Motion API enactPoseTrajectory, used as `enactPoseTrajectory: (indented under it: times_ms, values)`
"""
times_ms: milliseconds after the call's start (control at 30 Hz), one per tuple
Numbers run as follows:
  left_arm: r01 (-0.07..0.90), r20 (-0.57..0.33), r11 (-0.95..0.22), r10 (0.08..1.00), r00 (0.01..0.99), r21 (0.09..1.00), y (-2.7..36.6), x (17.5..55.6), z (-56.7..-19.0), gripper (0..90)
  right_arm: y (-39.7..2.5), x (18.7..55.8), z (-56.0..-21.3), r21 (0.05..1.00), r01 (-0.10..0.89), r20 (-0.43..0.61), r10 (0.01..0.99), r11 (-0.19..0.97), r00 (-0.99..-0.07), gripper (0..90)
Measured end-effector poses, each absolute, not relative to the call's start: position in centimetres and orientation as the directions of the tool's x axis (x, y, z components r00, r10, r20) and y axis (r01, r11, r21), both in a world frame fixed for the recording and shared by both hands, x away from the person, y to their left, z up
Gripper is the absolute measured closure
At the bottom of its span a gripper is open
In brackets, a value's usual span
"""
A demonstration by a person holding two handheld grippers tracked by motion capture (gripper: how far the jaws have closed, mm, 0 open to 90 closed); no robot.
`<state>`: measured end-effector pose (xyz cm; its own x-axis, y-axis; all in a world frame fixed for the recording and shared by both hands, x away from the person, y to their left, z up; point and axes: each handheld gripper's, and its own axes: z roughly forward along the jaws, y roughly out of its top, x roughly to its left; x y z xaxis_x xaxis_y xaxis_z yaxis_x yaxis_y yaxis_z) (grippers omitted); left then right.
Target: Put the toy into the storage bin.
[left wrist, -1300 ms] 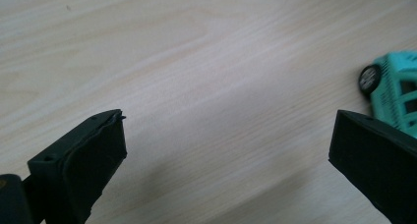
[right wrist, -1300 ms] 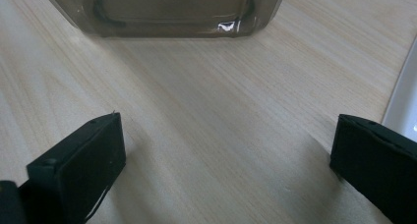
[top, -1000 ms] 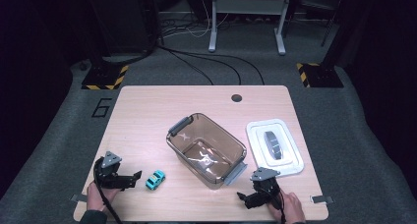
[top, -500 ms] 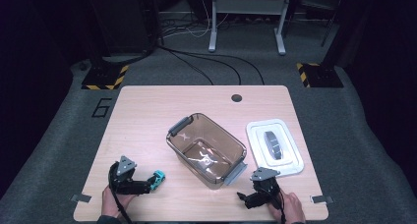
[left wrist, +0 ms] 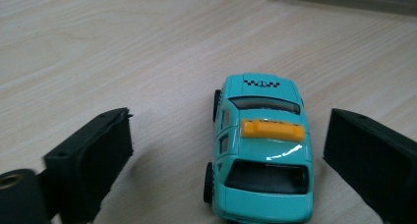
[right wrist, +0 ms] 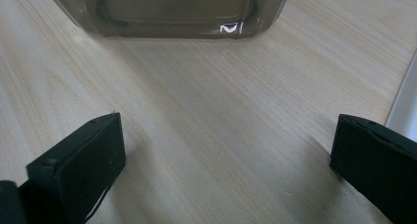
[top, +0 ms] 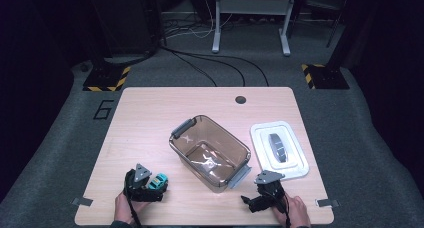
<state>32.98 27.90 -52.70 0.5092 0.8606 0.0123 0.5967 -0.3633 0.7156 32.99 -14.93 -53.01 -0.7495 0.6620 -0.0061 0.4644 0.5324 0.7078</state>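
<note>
While our left gripper (left wrist: 228, 150) brackets the teal toy taxi (left wrist: 262, 145), jaws spread and not touching, our right gripper (right wrist: 228, 160) rests open, empty.

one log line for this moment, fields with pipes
left tongs: open, straddling toy taxi, no contact | right tongs: open, empty, facing bin | lid: off, on table right of bin

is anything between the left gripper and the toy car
Nothing visible. The left gripper is open with the toy car already between its jaws on the bare table, a gap on each side.
</note>
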Motion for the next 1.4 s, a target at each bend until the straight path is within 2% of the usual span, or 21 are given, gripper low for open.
enactPoseTrajectory:
  times_ms: [100,133,167,333,433,567,1400]
  values:
    - [0.586,0.009,-0.355,0.860,0.510,0.728,27.9,32.9,-52.8,16.2,-14.9,33.0,-53.0,0.708,0.465,-0.006,0.662,0.532,-0.749,0.0]
    - [0.586,0.004,-0.356,0.857,0.515,0.728,28.0,32.9,-52.7,16.2,-14.9,33.0,-53.0,0.708,0.465,-0.006,0.662,0.532,-0.749,0.0]
    - [0.577,0.003,-0.348,0.858,0.514,0.739,28.0,32.7,-52.7,23.2,-14.9,33.0,-53.0,0.708,0.465,-0.006,0.662,0.532,-0.749,0.0]
    - [0.568,0.007,-0.338,0.863,0.504,0.751,28.1,32.2,-52.8,28.4,-14.9,33.0,-53.0,0.708,0.464,-0.006,0.662,0.532,-0.750,0.0]
    - [0.560,-0.003,-0.330,0.860,0.511,0.760,28.1,31.8,-52.8,35.6,-14.9,33.0,-53.0,0.708,0.464,-0.006,0.662,0.532,-0.750,0.0]
    - [0.550,-0.010,-0.325,0.854,0.519,0.769,28.0,31.4,-52.8,50.1,-14.9,33.0,-53.0,0.708,0.464,-0.006,0.662,0.532,-0.750,0.0]
    - [0.545,-0.018,-0.310,0.858,0.514,0.779,28.4,31.4,-51.4,52.8,-14.9,33.0,-53.0,0.707,0.467,-0.004,0.664,0.531,-0.748,0.0]
